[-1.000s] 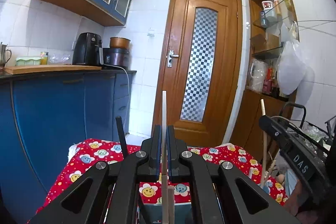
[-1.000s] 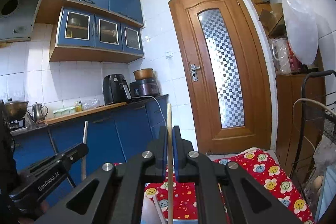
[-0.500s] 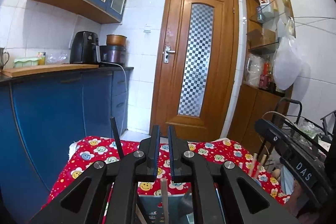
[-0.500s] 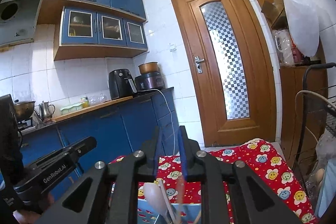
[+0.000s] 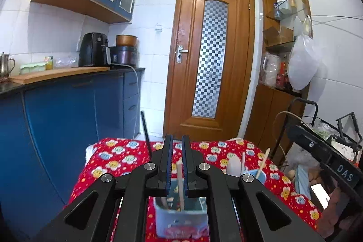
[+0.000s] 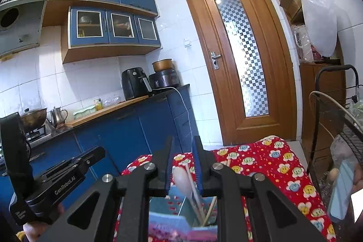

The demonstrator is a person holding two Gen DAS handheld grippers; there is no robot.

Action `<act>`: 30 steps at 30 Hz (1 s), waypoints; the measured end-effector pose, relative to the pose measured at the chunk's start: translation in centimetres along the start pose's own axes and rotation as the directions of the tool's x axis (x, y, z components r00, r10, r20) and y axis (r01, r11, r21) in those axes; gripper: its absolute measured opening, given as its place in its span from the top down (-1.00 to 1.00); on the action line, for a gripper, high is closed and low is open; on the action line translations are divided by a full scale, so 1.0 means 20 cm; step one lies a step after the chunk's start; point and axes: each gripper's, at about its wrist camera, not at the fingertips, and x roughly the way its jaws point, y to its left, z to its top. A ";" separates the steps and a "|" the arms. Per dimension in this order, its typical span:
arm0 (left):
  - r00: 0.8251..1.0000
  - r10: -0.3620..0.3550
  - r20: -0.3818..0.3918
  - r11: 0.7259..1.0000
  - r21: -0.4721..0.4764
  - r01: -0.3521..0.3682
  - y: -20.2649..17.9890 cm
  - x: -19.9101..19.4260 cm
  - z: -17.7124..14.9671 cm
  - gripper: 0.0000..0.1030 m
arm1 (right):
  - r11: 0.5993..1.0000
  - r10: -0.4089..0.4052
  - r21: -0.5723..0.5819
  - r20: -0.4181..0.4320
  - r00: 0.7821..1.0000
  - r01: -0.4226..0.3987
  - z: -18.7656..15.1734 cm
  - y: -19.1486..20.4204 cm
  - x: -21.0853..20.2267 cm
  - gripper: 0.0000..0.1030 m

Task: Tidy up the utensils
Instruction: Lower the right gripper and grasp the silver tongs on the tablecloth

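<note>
- The left gripper [image 5: 176, 143] hangs over a pale blue holder [image 5: 181, 219] on the red flowered cloth [image 5: 113, 160]; its jaws stand slightly apart and grip nothing
- A wooden stick [image 5: 180, 185] stands upright in that holder, seen between the jaws yet touching neither
- The right gripper [image 6: 182, 144] has just let its jaws part, and they are empty
- Beneath it a pale spoon [image 6: 181, 177] and thin sticks [image 6: 192, 185] lean in the blue holder [image 6: 179, 203]

Red smiley-flower tablecloth [image 5: 118, 158], pale blue holder box [image 5: 181, 217], chequered-glass brown door [image 5: 209, 56].
</note>
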 end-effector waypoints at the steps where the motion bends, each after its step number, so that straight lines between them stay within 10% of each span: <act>1: 1.000 0.000 -0.007 1.000 -0.005 0.000 0.01 -0.02 -0.01 0.86 | 1.000 0.000 -0.002 -0.005 1.000 0.000 0.00 0.01 -0.02 0.64; 30: 0.958 -0.022 -0.288 1.000 0.006 0.025 0.06 -0.30 -0.34 0.85 | 1.000 -0.001 -0.004 -0.300 0.954 0.000 -0.38 0.19 -0.29 0.64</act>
